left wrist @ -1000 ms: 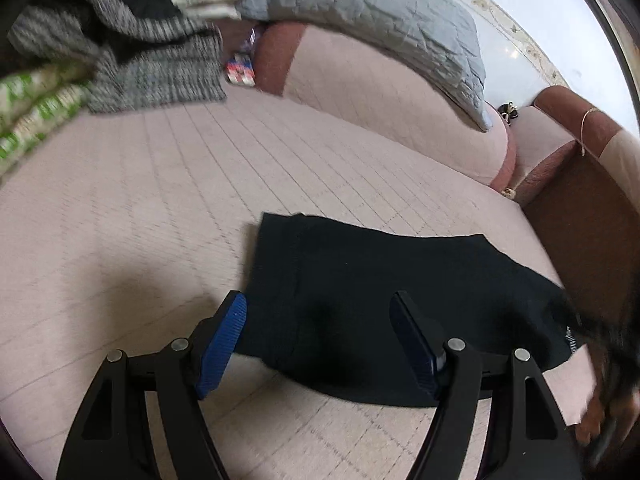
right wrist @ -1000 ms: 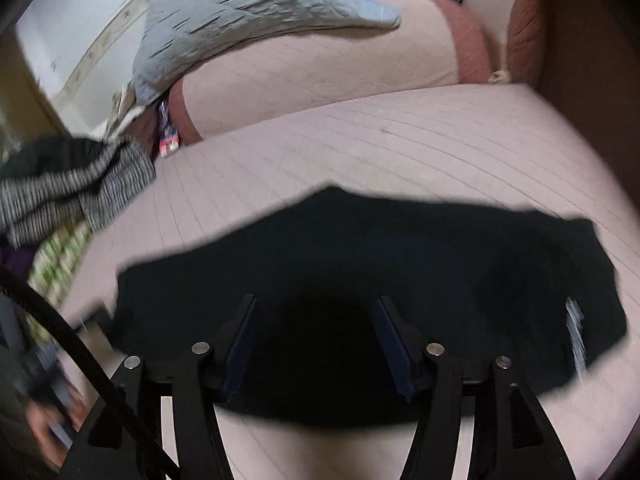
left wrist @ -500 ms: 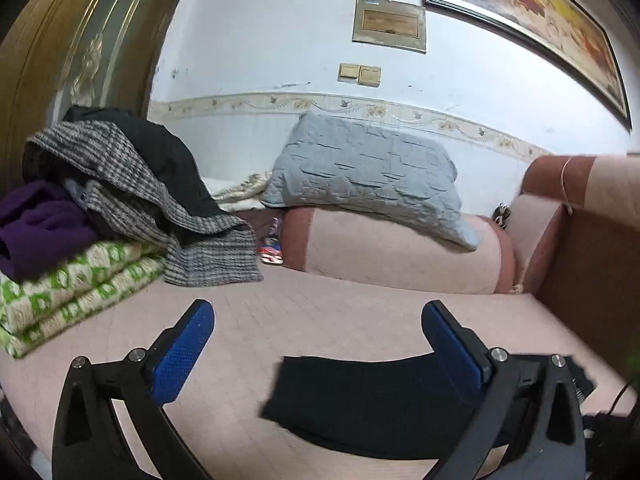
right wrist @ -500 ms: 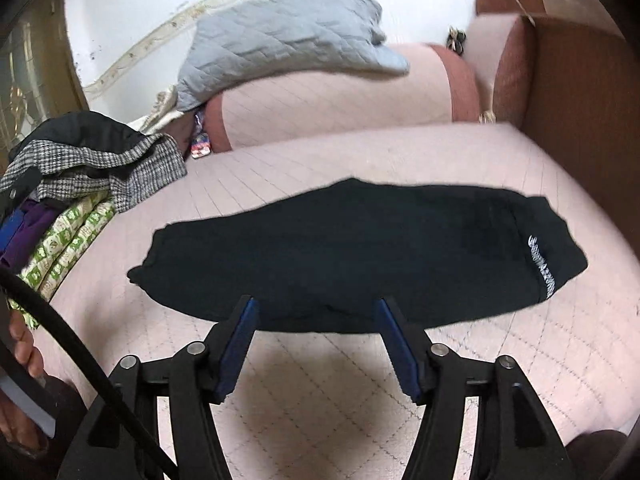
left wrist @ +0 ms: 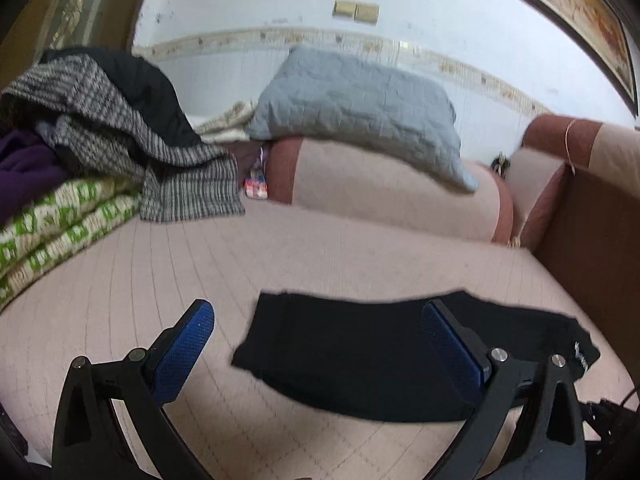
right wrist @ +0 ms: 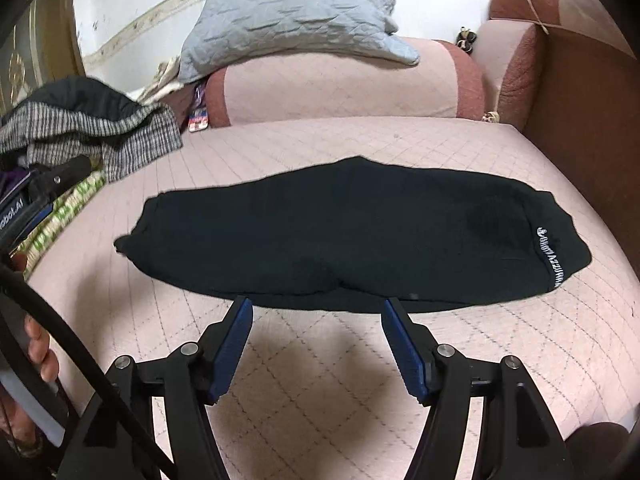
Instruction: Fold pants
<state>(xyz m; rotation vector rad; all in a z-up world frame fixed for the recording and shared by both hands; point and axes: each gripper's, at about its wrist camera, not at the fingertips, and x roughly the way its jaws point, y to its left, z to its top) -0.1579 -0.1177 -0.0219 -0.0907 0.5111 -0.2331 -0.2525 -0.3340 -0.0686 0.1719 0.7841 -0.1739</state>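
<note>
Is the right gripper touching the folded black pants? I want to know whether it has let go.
Apart. In the right wrist view, the right gripper stands open and empty, with pink quilted cover showing between its blue pads and the folded black pants.

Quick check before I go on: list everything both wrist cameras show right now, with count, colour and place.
pants: one, black, folded flat on the pink quilted bed cover, white lettering at the right end.
pillow: one, grey quilted, on the pink bolster by the wall.
clothes pile: one heap, grey check and black over purple, far left.
blanket: one, green and white, folded under that heap.
painting: one, framed, upper right wall.
left gripper: open, empty, above the pants.
right gripper: open, empty, at the pants' near edge.
</note>
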